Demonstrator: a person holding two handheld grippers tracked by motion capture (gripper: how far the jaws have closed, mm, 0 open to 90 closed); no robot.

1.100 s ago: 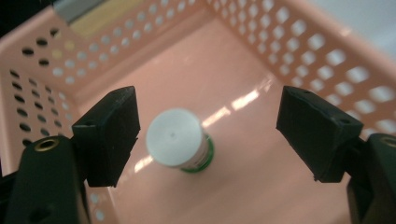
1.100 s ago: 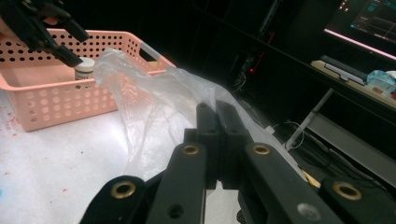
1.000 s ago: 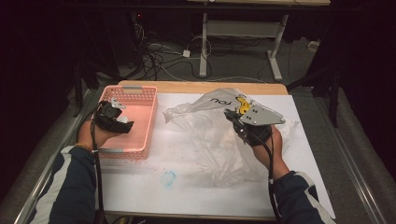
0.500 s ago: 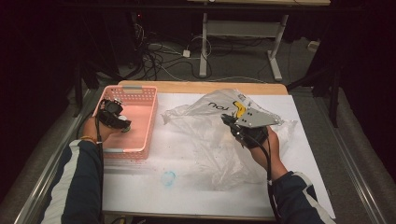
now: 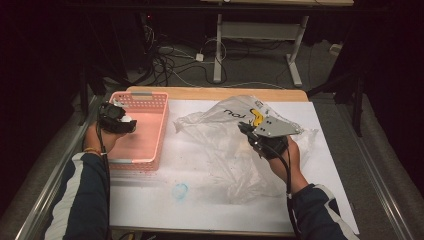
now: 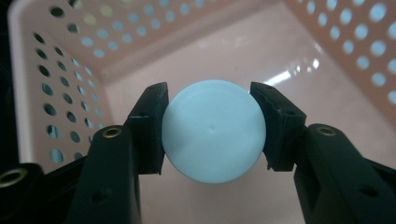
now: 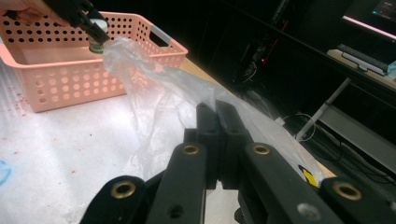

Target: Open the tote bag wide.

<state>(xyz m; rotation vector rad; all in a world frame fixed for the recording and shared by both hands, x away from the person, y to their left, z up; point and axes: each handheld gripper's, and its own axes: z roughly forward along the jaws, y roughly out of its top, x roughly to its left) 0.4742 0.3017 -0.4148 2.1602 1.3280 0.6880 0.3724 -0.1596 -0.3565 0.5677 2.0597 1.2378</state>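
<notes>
My left gripper (image 5: 125, 121) hangs over the left side of the pink perforated basket (image 5: 159, 131). Its jaws have just been closing and now press on the sides of a small round container with a pale blue-white lid (image 6: 213, 131), held above the basket floor (image 6: 243, 60). In the right gripper view the left gripper (image 7: 91, 28) holds that container (image 7: 96, 45) at the basket's far rim. My right gripper (image 5: 247, 131) is shut on the clear plastic bag (image 5: 235, 155), whose film runs from the closed jaws (image 7: 217, 121) toward the basket (image 7: 70, 79).
The bag lies crumpled across the white table cover (image 5: 200, 210), with black and yellow print near its top. A pale blue smudge (image 5: 180, 191) marks the cover near the front. Behind the table stand desk legs and cables on the floor.
The left gripper's jaws have shut on the round container inside the basket and the hand has shifted slightly. The right gripper and bag have stayed put.
</notes>
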